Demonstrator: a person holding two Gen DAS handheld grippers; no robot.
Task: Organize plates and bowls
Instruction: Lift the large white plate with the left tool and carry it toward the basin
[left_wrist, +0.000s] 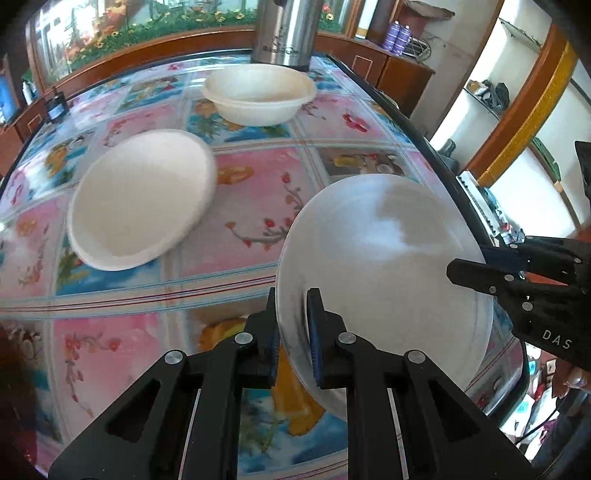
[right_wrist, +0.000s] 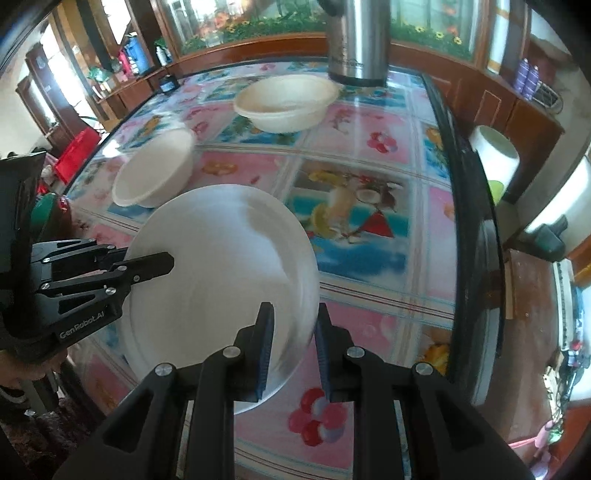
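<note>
The white plate (left_wrist: 384, 266) is held above the counter (left_wrist: 255, 206), over its near right part, gripped from two sides at once. The left tool (left_wrist: 293, 334) is clenched on the plate's near left rim, one finger under the rim and one on the upper face. The right tool (right_wrist: 293, 347) is clamped on the opposite, right rim in the same way, its blue pads pinching the edge. In the left wrist view the right tool (left_wrist: 465, 273) comes in from the right edge, its tip lying on the plate's rim. In the right wrist view the left tool (right_wrist: 155, 264) reaches in from the left and meets the plate there. The plate looks tilted, though motion blur makes its exact lean hard to judge.

Farther out, a cream bowl (left_wrist: 142, 199) sits to the left on the flowered cloth, blurred at its edge. Beyond it, near the far middle, is a second bowl (left_wrist: 258, 98), which seems to be two nested together. Just behind that one stands a steel flask (left_wrist: 288, 31), close to the counter's far edge.
</note>
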